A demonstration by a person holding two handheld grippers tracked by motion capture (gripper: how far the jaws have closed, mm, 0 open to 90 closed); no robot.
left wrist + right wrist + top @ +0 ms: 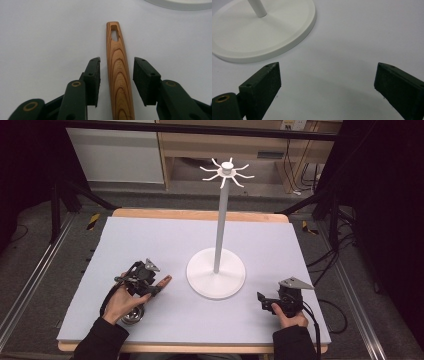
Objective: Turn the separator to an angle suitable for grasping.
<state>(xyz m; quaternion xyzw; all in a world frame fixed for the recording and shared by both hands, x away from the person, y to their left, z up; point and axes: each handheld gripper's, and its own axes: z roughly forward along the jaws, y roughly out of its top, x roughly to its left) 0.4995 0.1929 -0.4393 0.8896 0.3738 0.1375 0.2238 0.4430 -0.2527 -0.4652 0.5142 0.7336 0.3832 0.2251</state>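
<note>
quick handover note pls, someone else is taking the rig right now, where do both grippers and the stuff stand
Left gripper: open, jaws either side of the wooden handle with a slotted end, not clamped yet; a shiny metal bowl end shows under the left hand.
Right gripper: open, empty, near the round base of the tall white hook stand.
The stand's hooks are bare.
Done: nothing hung.
Left, probably: grip the handle, hang it by its slot.

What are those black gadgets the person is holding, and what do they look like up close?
Each hand holds a small black tool: the left tool and the right tool. Each has two dark, blocky jaws with flat pads, small screw holes and brass-coloured pivot rings. A grey three-cornered plate sits on top of each, and a black cable trails off. The sleeves are dark.
</note>
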